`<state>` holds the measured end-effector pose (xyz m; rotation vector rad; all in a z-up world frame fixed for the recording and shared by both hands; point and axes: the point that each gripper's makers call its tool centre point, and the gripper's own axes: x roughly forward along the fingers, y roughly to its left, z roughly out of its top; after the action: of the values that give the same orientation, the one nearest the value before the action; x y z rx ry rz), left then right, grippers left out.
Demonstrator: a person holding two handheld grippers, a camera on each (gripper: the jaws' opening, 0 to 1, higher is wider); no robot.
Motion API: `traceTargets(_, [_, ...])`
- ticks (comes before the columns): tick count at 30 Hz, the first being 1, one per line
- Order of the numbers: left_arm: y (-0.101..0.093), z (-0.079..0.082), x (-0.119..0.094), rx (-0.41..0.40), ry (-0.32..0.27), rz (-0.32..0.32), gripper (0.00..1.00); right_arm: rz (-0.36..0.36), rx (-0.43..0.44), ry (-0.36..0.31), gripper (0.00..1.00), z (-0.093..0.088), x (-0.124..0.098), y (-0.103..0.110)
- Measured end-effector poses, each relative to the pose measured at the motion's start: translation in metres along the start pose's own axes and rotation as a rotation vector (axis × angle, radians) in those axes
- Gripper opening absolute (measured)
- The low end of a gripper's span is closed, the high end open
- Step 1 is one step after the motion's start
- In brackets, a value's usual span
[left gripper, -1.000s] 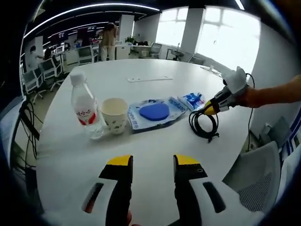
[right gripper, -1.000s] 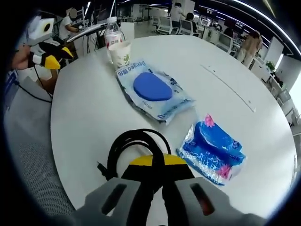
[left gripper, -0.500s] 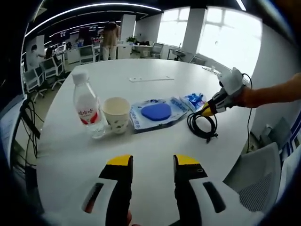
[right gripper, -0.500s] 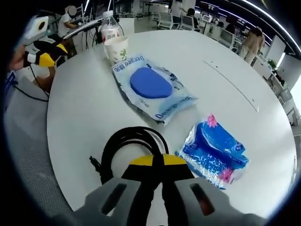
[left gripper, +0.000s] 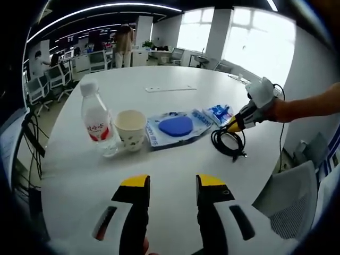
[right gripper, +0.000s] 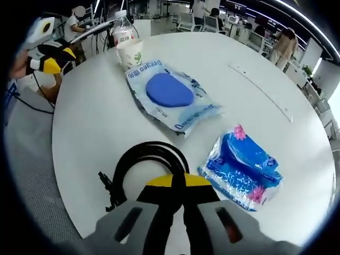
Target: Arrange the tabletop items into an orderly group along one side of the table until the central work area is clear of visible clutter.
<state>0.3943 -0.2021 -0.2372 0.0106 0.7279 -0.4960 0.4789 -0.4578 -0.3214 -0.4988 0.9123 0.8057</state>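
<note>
A coiled black cable (right gripper: 139, 167) lies on the white round table (right gripper: 95, 117), and my right gripper (right gripper: 178, 183) is shut on its near loop. From the left gripper view that right gripper (left gripper: 237, 122) holds the black cable (left gripper: 229, 142) at the table's right side. In a row beyond it lie a blue tissue pack (right gripper: 241, 169), a clear bag with a blue pad (right gripper: 170, 95), a paper cup (right gripper: 130, 53) and a water bottle (right gripper: 121, 32). My left gripper (left gripper: 170, 186) hovers open over the near table edge, holding nothing. The water bottle (left gripper: 96, 118) and paper cup (left gripper: 130, 129) stand ahead to its left.
A white strip (left gripper: 170, 88) lies on the far part of the table. A grey chair (left gripper: 295, 196) stands at the table's right edge. Desks, chairs and people fill the office behind. The table surface near my left gripper is bare.
The right gripper has dragged the cable slightly along the table; its plug end has shifted. The left gripper has stayed in place.
</note>
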Motion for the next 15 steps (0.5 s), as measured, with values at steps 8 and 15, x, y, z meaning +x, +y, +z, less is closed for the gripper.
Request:
traceTargets(8, [-0.0002, -0.0001, -0.0005, 0.004, 0.002, 0.001, 0.34, 0.003, 0.004, -0.006, 0.02, 0.0005, 0.0, 0.0002])
traceTargets(15, [-0.0019, 0.0006, -0.0002, 0.006, 0.001, 0.0, 0.33, -0.004, 0.011, -0.014, 0.02, 0.0023, -0.003, -0.0035])
